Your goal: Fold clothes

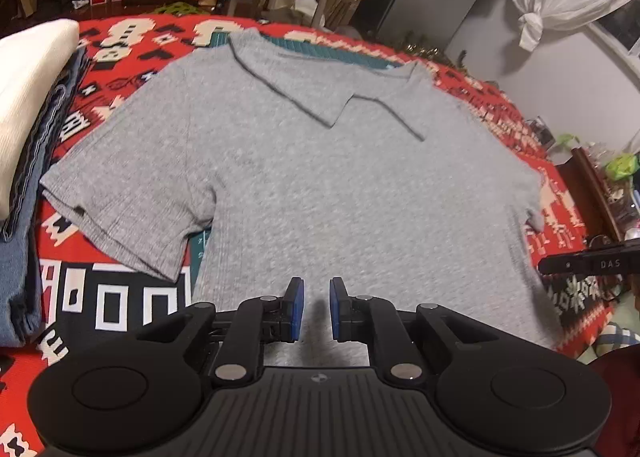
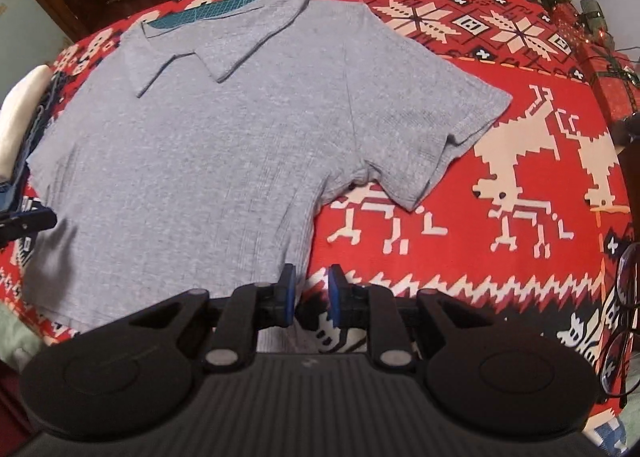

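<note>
Shirt lies flat; both grippers hover apart-jawed above its hem.

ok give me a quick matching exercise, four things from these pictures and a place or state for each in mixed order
Things:
1. shirt
2. collar
3. folded pile
4. glasses

Places or states:
A. stacked at the blanket's left edge
B. spread flat, both sleeves out
C. at the shirt's far end
D. lying at the right edge of the right wrist view

Pairs: 1-B, 2-C, 3-A, 4-D
</note>
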A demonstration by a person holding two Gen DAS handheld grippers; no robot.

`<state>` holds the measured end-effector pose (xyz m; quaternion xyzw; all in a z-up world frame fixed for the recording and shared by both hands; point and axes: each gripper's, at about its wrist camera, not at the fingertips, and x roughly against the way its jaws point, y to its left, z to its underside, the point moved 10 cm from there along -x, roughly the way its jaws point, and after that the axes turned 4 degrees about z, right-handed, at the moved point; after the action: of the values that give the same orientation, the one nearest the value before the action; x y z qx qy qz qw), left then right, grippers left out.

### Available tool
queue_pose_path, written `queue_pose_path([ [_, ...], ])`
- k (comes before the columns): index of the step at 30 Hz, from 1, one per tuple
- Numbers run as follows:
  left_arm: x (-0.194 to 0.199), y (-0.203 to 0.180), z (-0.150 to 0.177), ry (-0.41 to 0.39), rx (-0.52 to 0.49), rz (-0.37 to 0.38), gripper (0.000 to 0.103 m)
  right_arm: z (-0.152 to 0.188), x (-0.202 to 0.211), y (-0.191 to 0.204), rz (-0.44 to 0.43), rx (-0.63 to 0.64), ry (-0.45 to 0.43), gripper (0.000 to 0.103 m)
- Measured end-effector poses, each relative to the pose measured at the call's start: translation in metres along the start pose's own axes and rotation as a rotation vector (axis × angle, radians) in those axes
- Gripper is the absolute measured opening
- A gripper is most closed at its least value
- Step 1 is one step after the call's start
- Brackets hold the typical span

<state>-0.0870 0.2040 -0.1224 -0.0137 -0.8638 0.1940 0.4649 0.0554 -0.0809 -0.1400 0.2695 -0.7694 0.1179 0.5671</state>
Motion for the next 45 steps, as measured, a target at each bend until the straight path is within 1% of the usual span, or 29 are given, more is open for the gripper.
queue_pose_path([
  [4,-0.002,-0.007,0.006,0.014,-0.032,0.009,0.012,-0.002,-0.014,0.01,0.034,0.024,0.025,0.02],
  [5,-0.002,-0.008,0.007,0.016,-0.039,0.011,0.015,-0.001,-0.018,0.013,0.048,0.035,0.032,0.02],
  [6,-0.002,-0.009,0.007,0.015,-0.045,0.012,0.016,0.0,-0.021,0.016,0.061,0.047,0.037,0.017],
  [7,-0.002,-0.01,0.007,0.014,-0.049,0.014,0.018,-0.001,-0.022,0.019,0.085,0.072,0.029,0.008],
  [8,-0.002,-0.011,0.007,0.013,-0.053,0.015,0.018,0.0,-0.022,0.021,0.104,0.087,0.035,0.003],
  [12,-0.002,-0.009,0.007,0.012,-0.049,0.012,0.018,0.004,-0.018,0.02,0.157,0.104,0.055,0.002],
  [14,-0.002,-0.009,0.007,0.013,-0.049,0.011,0.018,0.002,-0.015,0.01,0.191,0.077,0.049,0.002],
  [15,-0.002,-0.009,0.007,0.013,-0.049,0.011,0.018,0.002,-0.014,0.006,0.194,0.058,0.044,0.002],
  [17,-0.002,-0.009,0.007,0.014,-0.048,0.01,0.018,0.004,-0.013,-0.004,0.176,0.009,0.039,0.002],
  [20,-0.003,-0.009,0.007,0.015,-0.048,0.009,0.018,0.004,-0.011,-0.012,0.167,0.003,0.029,0.003],
  [22,-0.003,-0.009,0.007,0.017,-0.049,0.011,0.018,0.004,-0.009,-0.01,0.143,0.003,0.037,0.009],
  [23,-0.003,-0.009,0.007,0.018,-0.05,0.012,0.018,0.004,-0.008,-0.009,0.126,0.001,0.044,0.01],
  [25,-0.003,-0.01,0.008,0.019,-0.052,0.014,0.018,0.005,-0.004,-0.01,0.12,0.002,0.056,0.016],
  [27,-0.004,-0.011,0.008,0.022,-0.058,0.016,0.018,0.009,-0.002,-0.009,0.106,0.003,0.08,0.016],
  [29,-0.004,-0.012,0.009,0.026,-0.063,0.019,0.018,0.014,0.0,-0.007,0.089,0.005,0.106,0.016],
  [31,-0.004,-0.013,0.009,0.027,-0.066,0.02,0.018,0.019,-0.003,-0.006,0.093,0.021,0.128,0.016],
  [33,-0.003,-0.014,0.009,0.024,-0.064,0.021,0.019,0.021,-0.002,-0.007,0.095,0.021,0.129,0.015],
  [34,-0.003,-0.013,0.009,0.022,-0.062,0.022,0.02,0.021,-0.001,-0.007,0.096,0.02,0.13,0.012],
  [36,-0.002,-0.013,0.008,0.018,-0.058,0.024,0.02,0.022,0.0,-0.008,0.098,0.02,0.131,0.0],
  [42,-0.003,-0.013,0.008,0.021,-0.056,0.026,0.02,0.026,0.002,-0.011,0.103,0.018,0.136,0.0],
  [44,-0.003,-0.014,0.009,0.024,-0.058,0.025,0.02,0.027,0.003,-0.012,0.105,0.017,0.137,0.002],
  [45,-0.003,-0.014,0.009,0.025,-0.059,0.026,0.02,0.027,0.004,-0.014,0.107,0.012,0.14,0.005],
])
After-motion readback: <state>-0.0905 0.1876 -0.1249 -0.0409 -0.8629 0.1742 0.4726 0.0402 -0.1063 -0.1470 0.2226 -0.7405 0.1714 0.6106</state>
